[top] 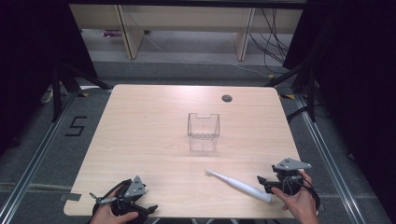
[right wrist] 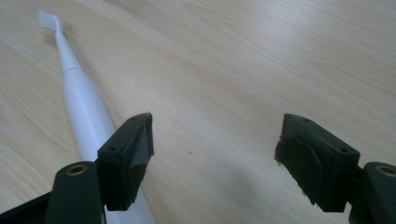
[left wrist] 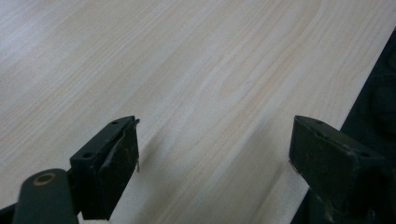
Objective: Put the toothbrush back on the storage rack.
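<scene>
High view: clear container (top: pixel 203 132) mid-table (top: pixel 140 140) | toothbrush (top: pixel 239 185) lying flat near right gripper (top: pixel 262 183), brush head toward centre | right gripper view: bristles (right wrist: pixel 48 19) | left gripper (top: pixel 148 210), right: jaws wide, empty

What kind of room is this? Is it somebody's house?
Probably a lab or workshop, not a house: a bare table stands between metal rails on grey floor, black curtains hang at both sides, and loose cables trail behind.

A light wooden table (top: pixel 140 140) stands on grey floor (top: pixel 37 154) (marked with a black numeral (top: pixel 75 126)); pale wooden furniture legs (top: pixel 128 35) behind.
</scene>
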`<state>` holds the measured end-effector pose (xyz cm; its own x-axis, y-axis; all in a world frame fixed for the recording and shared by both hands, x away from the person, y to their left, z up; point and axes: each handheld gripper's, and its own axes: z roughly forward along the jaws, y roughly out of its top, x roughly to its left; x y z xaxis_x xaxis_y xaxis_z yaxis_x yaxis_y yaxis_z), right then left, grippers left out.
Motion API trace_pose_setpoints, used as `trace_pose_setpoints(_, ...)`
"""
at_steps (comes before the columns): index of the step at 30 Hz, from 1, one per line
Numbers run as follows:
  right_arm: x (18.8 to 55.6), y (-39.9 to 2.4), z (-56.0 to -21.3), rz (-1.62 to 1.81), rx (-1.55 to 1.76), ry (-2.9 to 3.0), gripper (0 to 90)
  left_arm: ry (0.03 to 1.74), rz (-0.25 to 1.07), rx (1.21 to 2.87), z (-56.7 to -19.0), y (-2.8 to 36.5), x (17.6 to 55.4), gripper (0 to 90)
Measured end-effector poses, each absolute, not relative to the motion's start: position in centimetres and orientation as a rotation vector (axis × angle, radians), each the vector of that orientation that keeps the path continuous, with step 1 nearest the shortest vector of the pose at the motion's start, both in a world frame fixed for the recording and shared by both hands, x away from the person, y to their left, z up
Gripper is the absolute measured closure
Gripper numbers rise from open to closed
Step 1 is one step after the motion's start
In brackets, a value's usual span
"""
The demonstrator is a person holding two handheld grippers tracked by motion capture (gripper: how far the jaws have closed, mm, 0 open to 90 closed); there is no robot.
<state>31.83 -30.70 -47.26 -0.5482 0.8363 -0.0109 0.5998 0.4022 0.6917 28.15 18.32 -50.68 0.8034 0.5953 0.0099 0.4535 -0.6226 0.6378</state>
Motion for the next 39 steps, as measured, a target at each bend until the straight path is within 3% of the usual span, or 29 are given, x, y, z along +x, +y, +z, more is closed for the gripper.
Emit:
trace_pose_setpoints(15,32.3,-28.9,-46.1,0.914,1.126,2.378,21.2,0.773,0.297,2.346,-50.7,18.3,28.1,15.3)
trace_pose_setpoints(29,32.7,-25.8,-45.3,0.898,0.915,2.518,28.9,0.789,0.290,2.339,-50.8,18.3,28.1,15.3)
trace_pose_setpoints(39,33.3,-23.5,-45.7,0.723,0.827,2.663,41.8,0.777,0.290,2.346,-50.8,18.4,28.2,15.3)
